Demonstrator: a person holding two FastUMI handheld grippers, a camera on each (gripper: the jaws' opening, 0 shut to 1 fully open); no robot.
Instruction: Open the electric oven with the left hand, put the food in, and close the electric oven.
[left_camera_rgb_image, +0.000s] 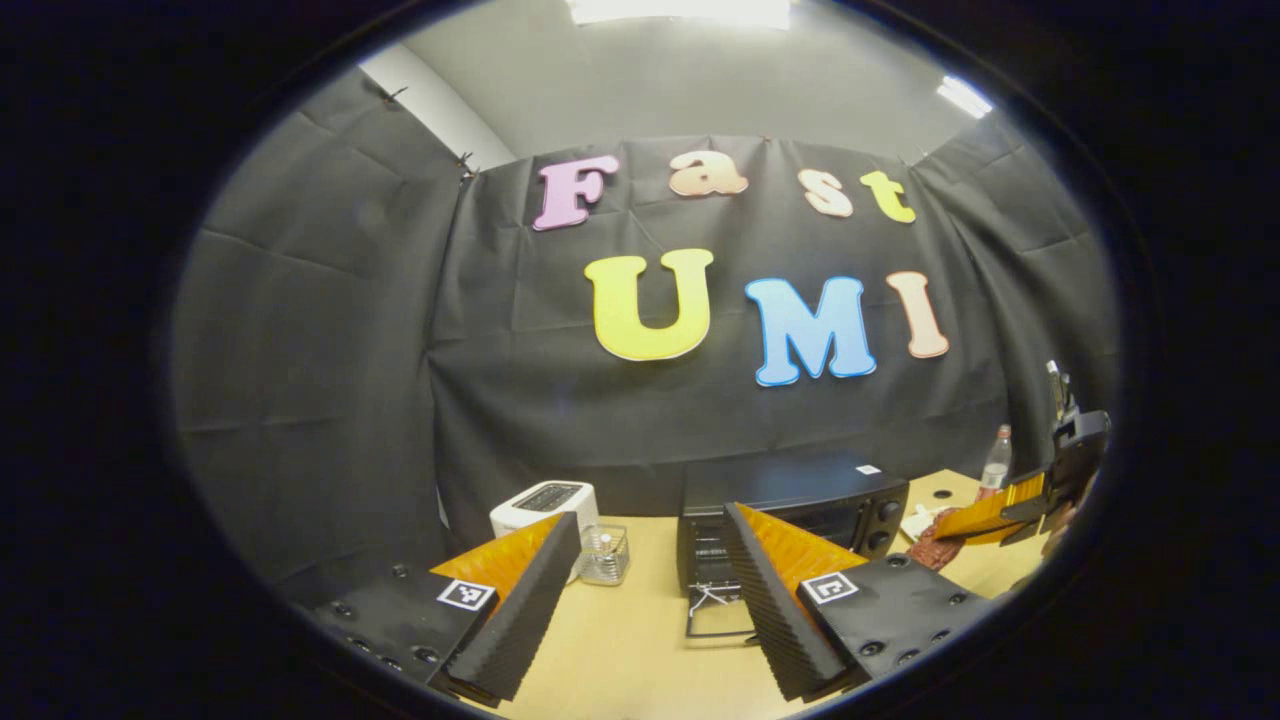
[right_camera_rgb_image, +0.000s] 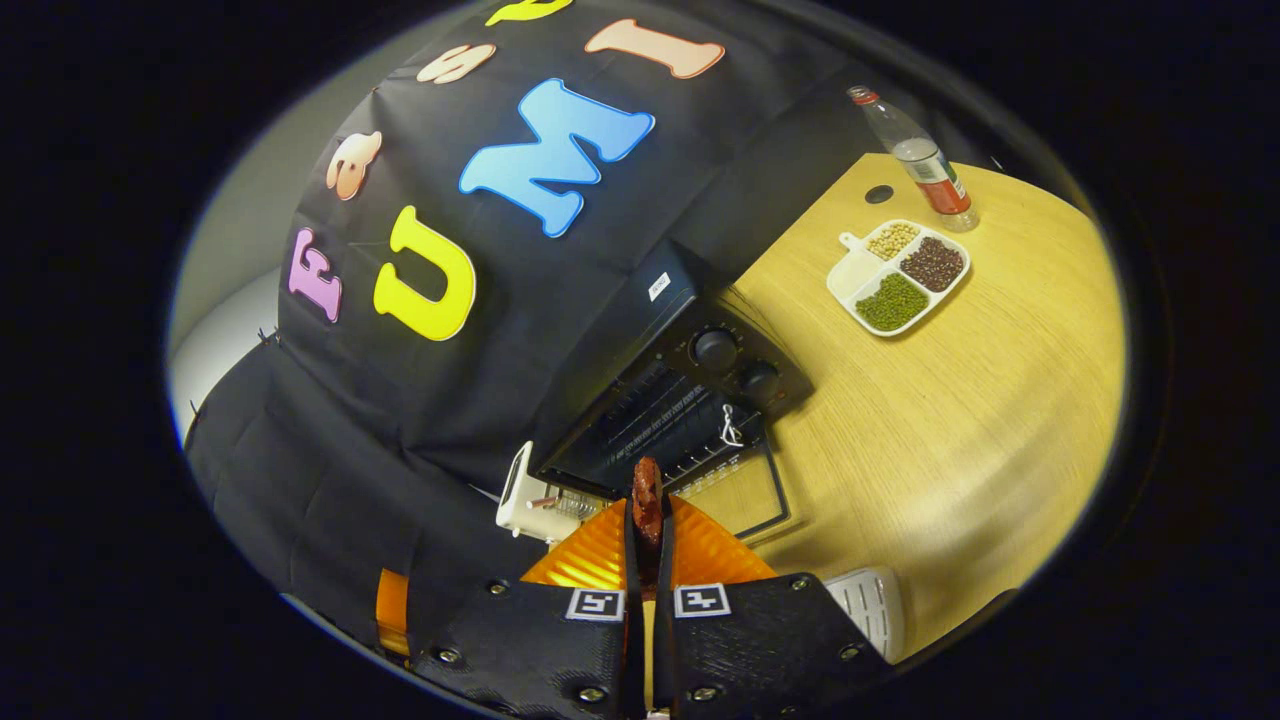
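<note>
The black electric oven (left_camera_rgb_image: 800, 497) stands at the back of the wooden table with its door (left_camera_rgb_image: 718, 620) folded down flat in front. My left gripper (left_camera_rgb_image: 650, 610) hovers open and holds nothing, just short of that door. In the right gripper view the oven (right_camera_rgb_image: 690, 385) shows its dark rack, and its door (right_camera_rgb_image: 745, 495) lies open. My right gripper (right_camera_rgb_image: 647, 530) is shut on a reddish-brown piece of food (right_camera_rgb_image: 647, 490), held in front of the oven mouth. From the left gripper view, the right gripper (left_camera_rgb_image: 985, 518) comes in from the right carrying the food (left_camera_rgb_image: 935, 548).
A white toaster (left_camera_rgb_image: 545, 503) and a small clear container (left_camera_rgb_image: 606, 555) stand left of the oven. A divided white plate of beans (right_camera_rgb_image: 900, 275) and a plastic bottle (right_camera_rgb_image: 920, 155) sit to the oven's right. A white object (right_camera_rgb_image: 872, 600) lies near the right gripper.
</note>
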